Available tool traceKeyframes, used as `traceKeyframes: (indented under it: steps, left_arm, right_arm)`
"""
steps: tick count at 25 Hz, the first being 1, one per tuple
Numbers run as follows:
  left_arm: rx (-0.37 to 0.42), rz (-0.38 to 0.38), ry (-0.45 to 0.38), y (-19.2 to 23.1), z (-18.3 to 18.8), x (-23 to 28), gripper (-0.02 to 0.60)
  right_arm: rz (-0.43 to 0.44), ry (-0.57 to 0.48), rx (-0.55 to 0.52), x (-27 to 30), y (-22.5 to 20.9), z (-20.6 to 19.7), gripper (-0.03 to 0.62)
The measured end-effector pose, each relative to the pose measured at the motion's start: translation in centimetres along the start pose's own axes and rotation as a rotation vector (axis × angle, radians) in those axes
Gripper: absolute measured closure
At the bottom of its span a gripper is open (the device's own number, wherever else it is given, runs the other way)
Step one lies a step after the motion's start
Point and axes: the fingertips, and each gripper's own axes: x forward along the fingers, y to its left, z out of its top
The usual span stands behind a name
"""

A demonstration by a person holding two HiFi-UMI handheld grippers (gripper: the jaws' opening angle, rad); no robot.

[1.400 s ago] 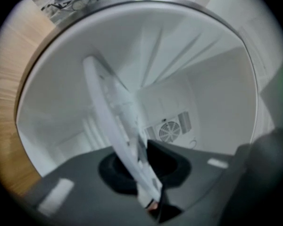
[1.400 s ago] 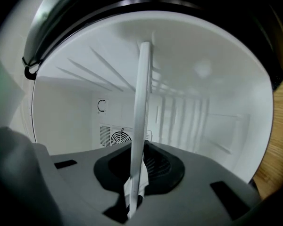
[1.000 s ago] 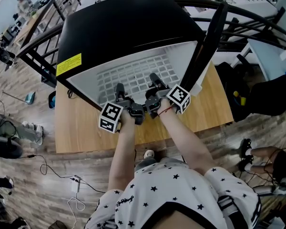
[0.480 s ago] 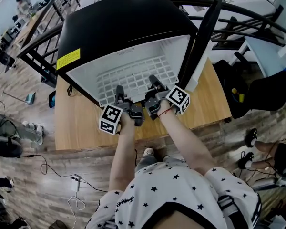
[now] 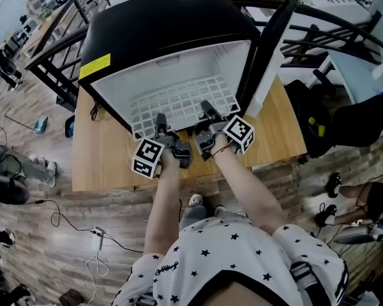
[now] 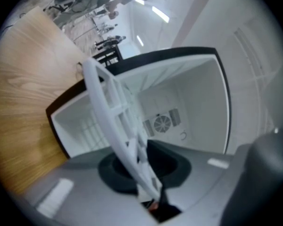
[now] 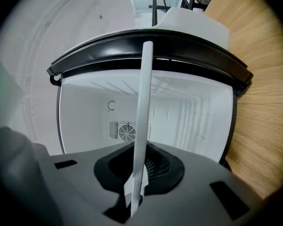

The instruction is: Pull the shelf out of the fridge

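While the wooden table (image 5: 92, 161) carries the black fridge (image 5: 166, 30) with its mouth turned toward the person, the white shelf (image 5: 179, 101) lies flat in the lower part of the white cavity, its front edge at the mouth and most of its length inside.

At the left, the left gripper (image 5: 160, 120) points level into the opening and its jaws are clamped on the shelf's front edge, left of centre. In the left gripper view the shelf runs edge-on from between the jaws, up and away into the cavity.

To its right, the right gripper (image 5: 207, 109) is pinched on the same front edge, right of centre; in its own view the shelf shows as a thin white blade rising from the closed jaws.

Furthest right, the door (image 5: 271, 50) stands swung open, clear of the shelf's path.

The shelf's depth runs straight away from both claws, so the pull, by my reading, goes back toward the person, both hands evenly. It is a white grid of open rectangular cells with a solid rim, thin, rigid-looking and light.
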Motion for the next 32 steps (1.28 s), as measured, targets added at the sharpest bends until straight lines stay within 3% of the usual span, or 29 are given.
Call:
traceKeyframes:
  steps: [32]
  left_arm:
    - [-0.026,-0.009,0.013,-0.2,-3.0,-7.4,0.526]
  right_arm:
    - [0.004,0.018,0.017,-7.4,0.1,-1.5,0.554]
